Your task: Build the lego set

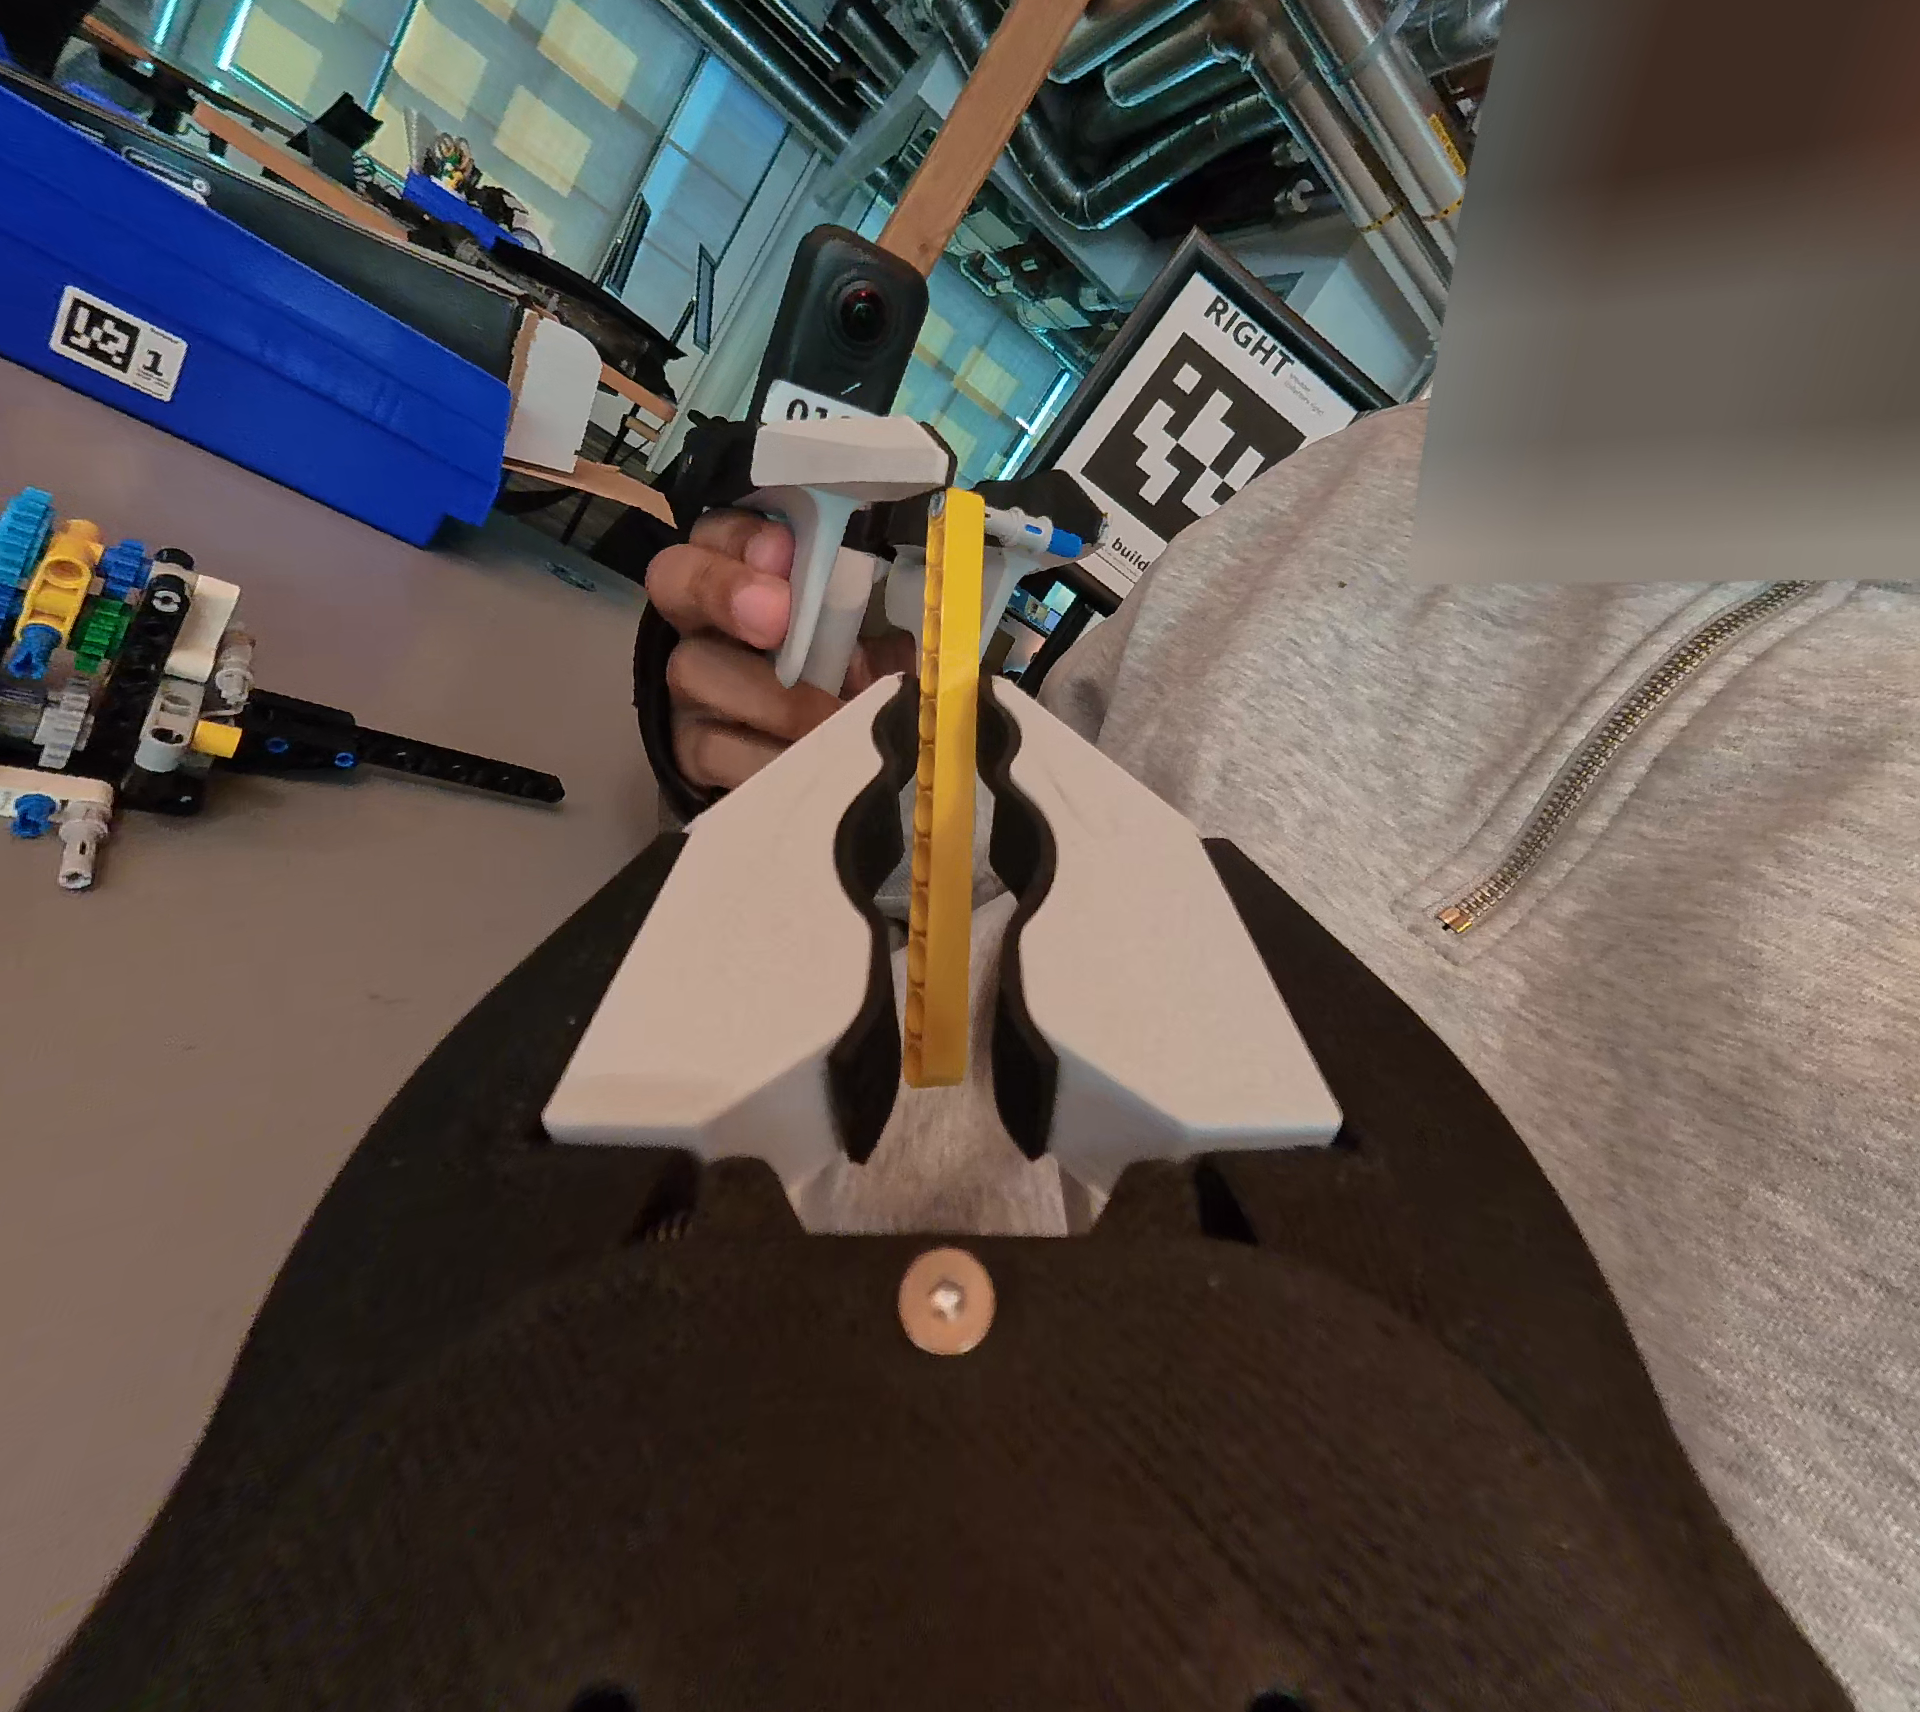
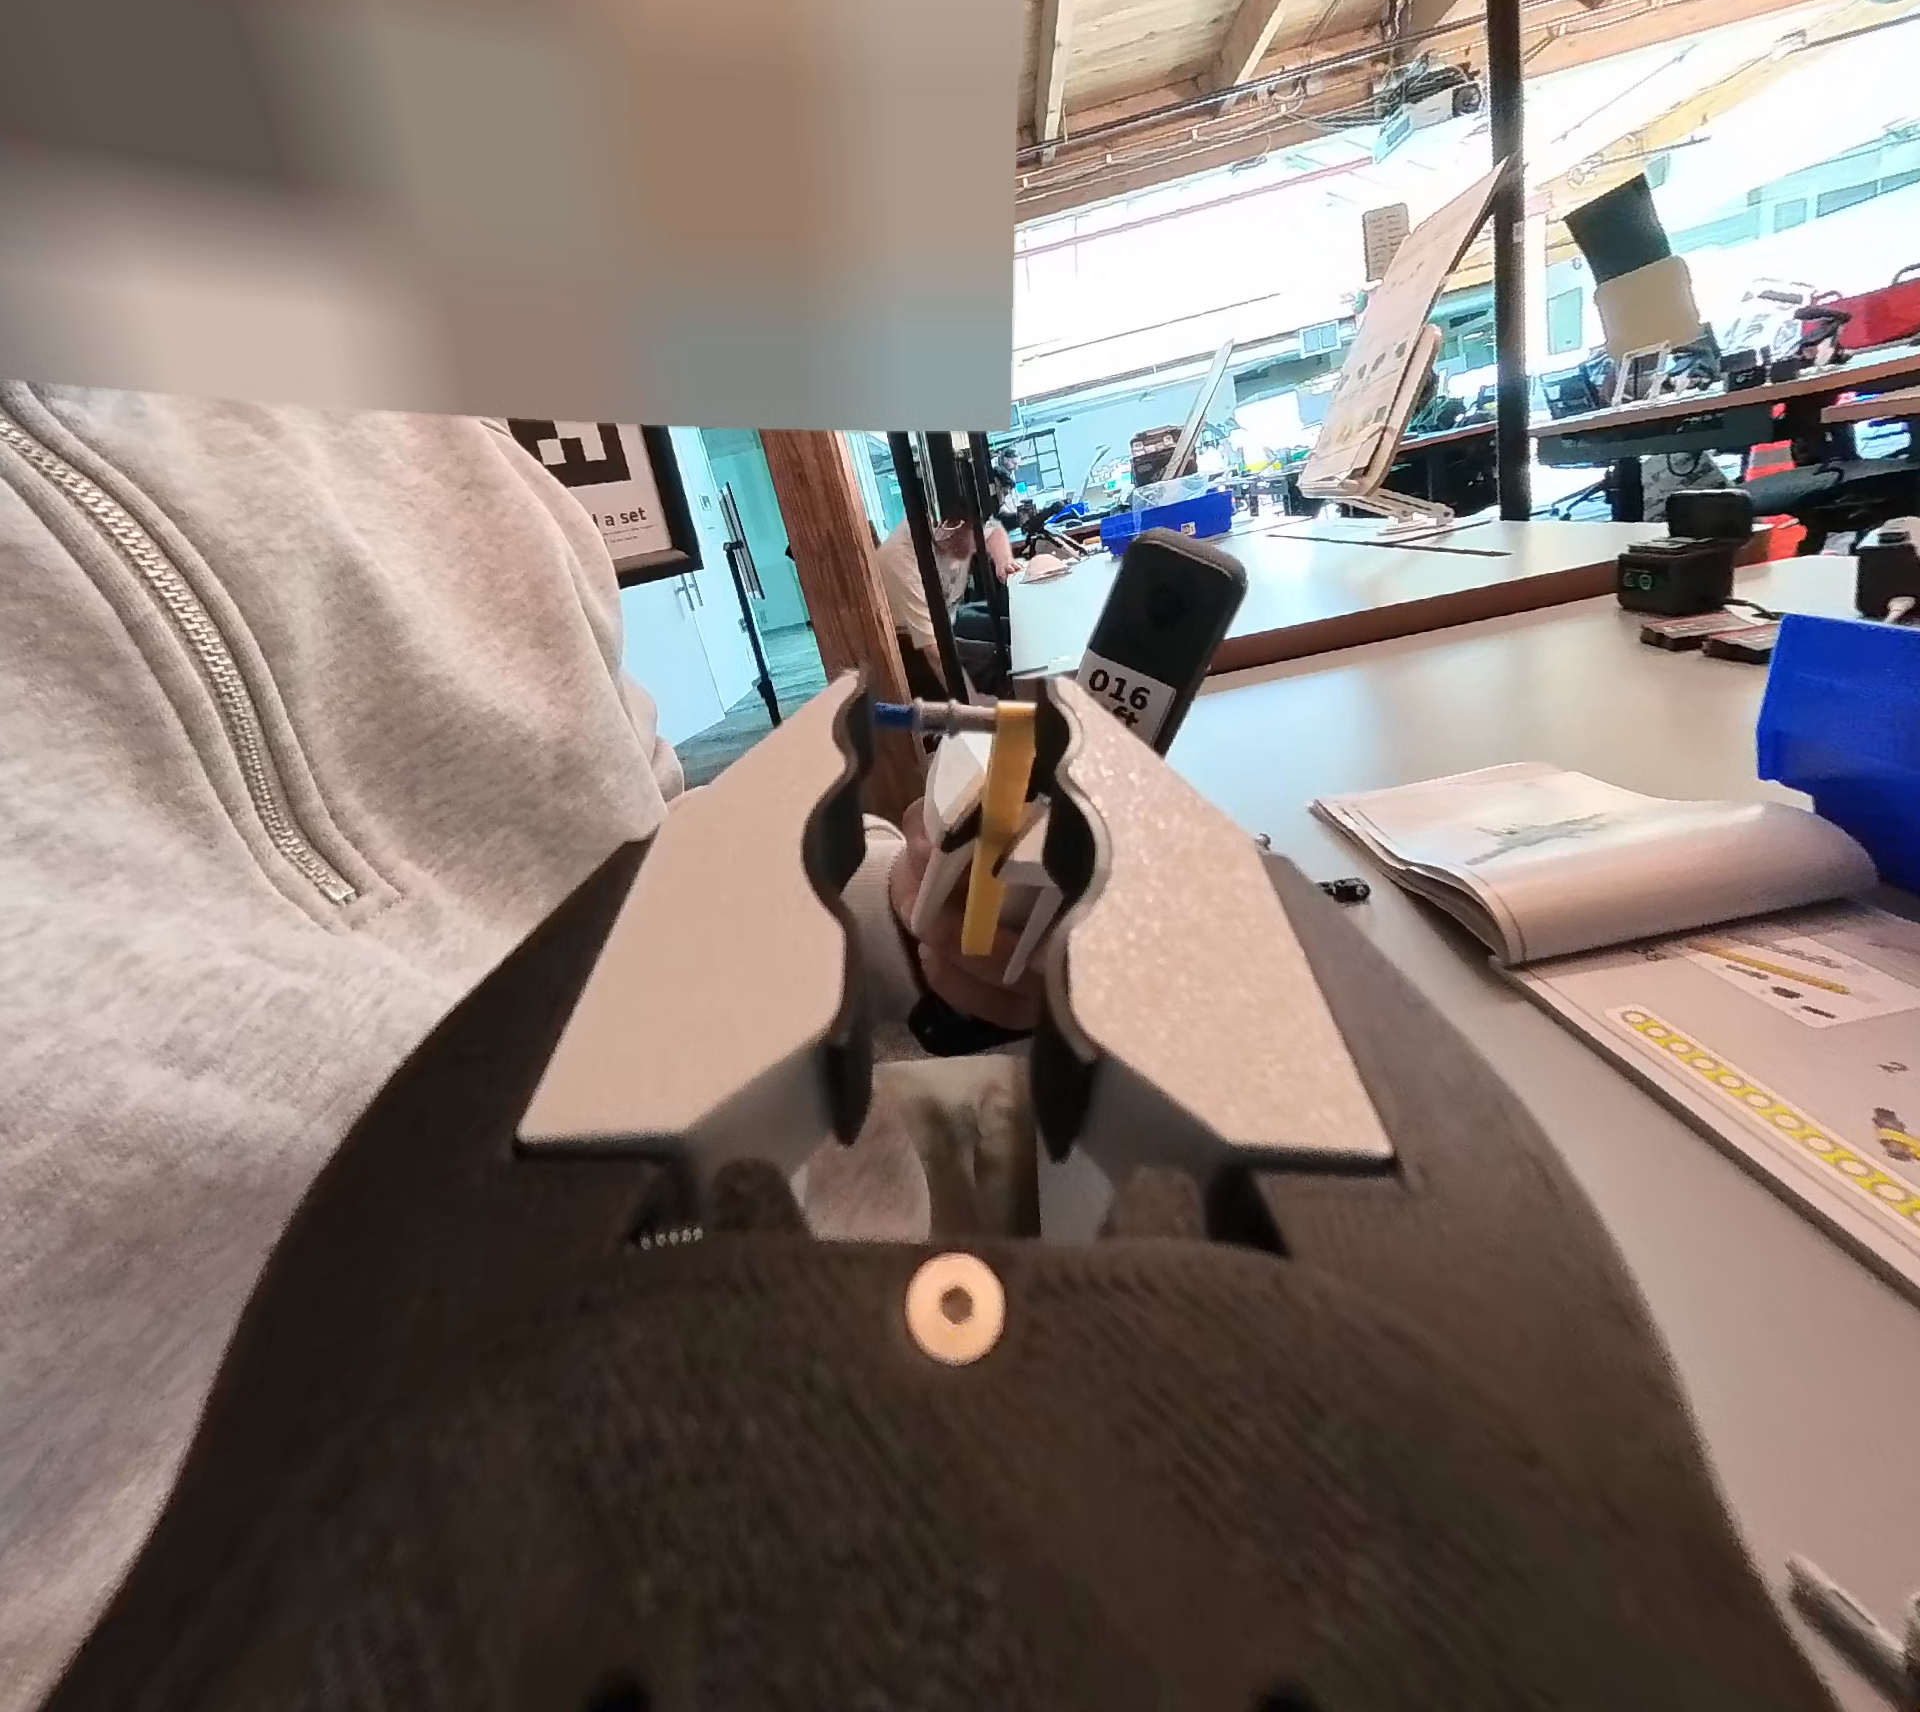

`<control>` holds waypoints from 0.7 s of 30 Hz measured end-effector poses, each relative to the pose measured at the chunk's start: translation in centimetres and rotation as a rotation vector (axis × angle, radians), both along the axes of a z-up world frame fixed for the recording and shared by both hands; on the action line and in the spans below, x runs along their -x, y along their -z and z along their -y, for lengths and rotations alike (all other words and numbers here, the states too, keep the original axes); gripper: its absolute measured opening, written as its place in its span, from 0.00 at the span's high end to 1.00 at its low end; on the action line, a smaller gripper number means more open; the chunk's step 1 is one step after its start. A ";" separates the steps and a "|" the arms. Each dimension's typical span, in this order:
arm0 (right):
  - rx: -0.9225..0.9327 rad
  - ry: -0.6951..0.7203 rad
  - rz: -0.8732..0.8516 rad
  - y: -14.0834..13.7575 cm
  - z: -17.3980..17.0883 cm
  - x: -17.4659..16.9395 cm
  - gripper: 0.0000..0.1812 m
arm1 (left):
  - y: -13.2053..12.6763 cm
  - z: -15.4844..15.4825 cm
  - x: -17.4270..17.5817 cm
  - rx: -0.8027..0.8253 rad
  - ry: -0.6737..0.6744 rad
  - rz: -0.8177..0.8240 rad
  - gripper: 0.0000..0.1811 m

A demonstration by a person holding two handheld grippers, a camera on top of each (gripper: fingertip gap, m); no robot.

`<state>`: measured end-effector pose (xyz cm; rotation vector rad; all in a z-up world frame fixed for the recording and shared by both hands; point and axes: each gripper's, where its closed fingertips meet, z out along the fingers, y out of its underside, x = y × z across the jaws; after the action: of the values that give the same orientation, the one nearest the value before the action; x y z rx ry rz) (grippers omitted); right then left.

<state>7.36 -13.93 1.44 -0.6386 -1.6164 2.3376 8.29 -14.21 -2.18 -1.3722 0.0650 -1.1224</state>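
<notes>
My left gripper (image 1: 948, 696) is shut on a long yellow Lego beam (image 1: 943, 831) and holds it upright above the table, close to the person's grey hoodie. My right gripper (image 2: 951, 708) meets the beam's upper end (image 2: 1013, 732). A grey pin with a blue tip (image 2: 930, 713) lies across between its jaws, blue tip against one finger, the other end at the beam. The right gripper also shows in the left wrist view (image 1: 935, 519), with the pin (image 1: 1029, 535) sticking out of the beam's top. The left gripper's fingers (image 2: 951, 841) show behind, clamped on the beam.
A part-built Lego assembly (image 1: 114, 654) with a black beam lies on the grey table (image 1: 312, 987) at left, before a blue bin (image 1: 260, 374). An instruction booklet (image 2: 1558, 852), a printed sheet (image 2: 1766, 1049) and another blue bin (image 2: 1839, 727) lie at right. The person's torso is very near. Left and right tips are no more than a few centimetres apart. Left tips and right tips are each some 20 centimetres from the part-built Lego assembly (image 1: 114, 654).
</notes>
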 end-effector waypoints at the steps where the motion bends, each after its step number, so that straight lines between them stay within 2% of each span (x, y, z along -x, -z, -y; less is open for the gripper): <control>1: -0.003 -0.003 0.001 0.0 0.0 0.0 0.84 | 0.0 0.0 0.0 0.000 0.000 0.000 0.97; 21: -0.043 0.021 0.004 0.2 -0.1 0.2 0.89 | 0.1 -0.1 0.1 0.006 -0.007 0.002 0.97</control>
<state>7.13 -13.84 1.23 -0.6478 -1.6494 2.2816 8.23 -14.08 -2.25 -1.3754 0.0556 -1.1183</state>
